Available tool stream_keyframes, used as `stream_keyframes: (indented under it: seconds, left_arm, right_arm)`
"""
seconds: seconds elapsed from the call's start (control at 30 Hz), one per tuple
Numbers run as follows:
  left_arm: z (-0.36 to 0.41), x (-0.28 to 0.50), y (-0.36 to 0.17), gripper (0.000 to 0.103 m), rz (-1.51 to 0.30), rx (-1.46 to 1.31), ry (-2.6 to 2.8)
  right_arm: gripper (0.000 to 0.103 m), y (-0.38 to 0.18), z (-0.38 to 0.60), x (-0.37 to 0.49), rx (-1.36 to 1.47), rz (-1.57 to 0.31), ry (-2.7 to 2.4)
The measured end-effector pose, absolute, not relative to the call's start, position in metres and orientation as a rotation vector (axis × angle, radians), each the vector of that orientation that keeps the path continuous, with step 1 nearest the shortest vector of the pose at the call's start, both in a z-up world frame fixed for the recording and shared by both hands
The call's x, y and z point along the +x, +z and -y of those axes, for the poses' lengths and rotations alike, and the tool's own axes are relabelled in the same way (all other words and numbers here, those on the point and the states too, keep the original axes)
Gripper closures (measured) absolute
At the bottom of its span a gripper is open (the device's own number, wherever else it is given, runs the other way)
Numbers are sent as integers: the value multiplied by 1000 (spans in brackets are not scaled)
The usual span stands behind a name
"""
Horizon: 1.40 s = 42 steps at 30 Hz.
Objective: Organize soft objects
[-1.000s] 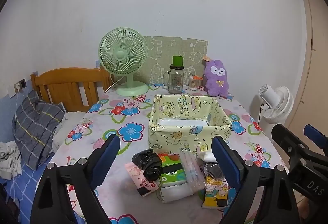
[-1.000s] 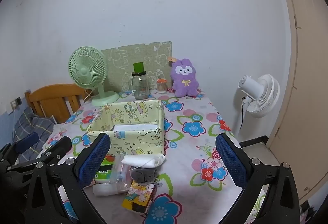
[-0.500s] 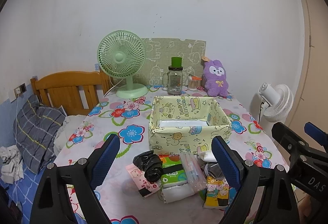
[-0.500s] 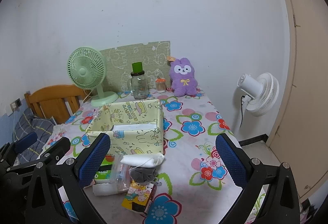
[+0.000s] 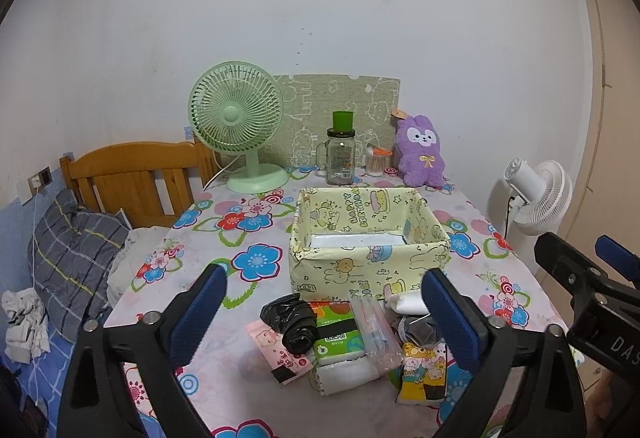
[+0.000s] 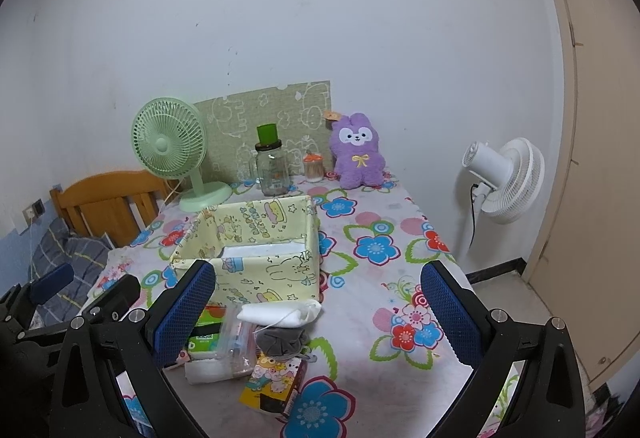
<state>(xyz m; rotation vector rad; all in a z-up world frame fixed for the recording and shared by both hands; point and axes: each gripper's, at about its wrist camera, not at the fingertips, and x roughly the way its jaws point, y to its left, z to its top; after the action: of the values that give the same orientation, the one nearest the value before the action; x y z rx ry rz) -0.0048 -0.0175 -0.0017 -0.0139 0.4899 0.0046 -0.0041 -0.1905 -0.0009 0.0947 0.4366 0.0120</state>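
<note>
Left wrist: left gripper [image 5: 320,318] opening wide, empty, above soft packets heaped at desk's [image 5: 200,234] near edge before yellow box [image 5: 368,238]; black bag [image 5: 294,324] light, squashy, best pinched mid-bundle

Right wrist: right gripper [image 6: 320,312] spread open, empty; white pouch [image 6: 280,314] limp, light

Floral tablecloth [image 5: 256,238] showing blue, red, pink blooms; pale-yellow cartoon-print fabric box [image 5: 368,262]; mint-green desk fan [image 5: 236,117]; purple plush rabbit [image 6: 356,149] wearing yellow bow; grey plaid pillow [image 5: 72,250] lying bedside.
</note>
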Motion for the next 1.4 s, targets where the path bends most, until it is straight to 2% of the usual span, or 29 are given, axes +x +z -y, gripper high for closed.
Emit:
stream_keyframes:
  seconds: [0.8,1.03,1.4]
  left_arm:
    - [25,-7,-2,0,-490,-4,-11]
    - [26,-1,-10,0,-506,-5,-16]
    - [34,13,-34,1,-537,7,-36]
  right_arm:
    - [0,0,191,-6,107,-405,17]
    - [0,-5,184,2,78,-461,30]
    - [7,-29,173,19,101,-526,89]
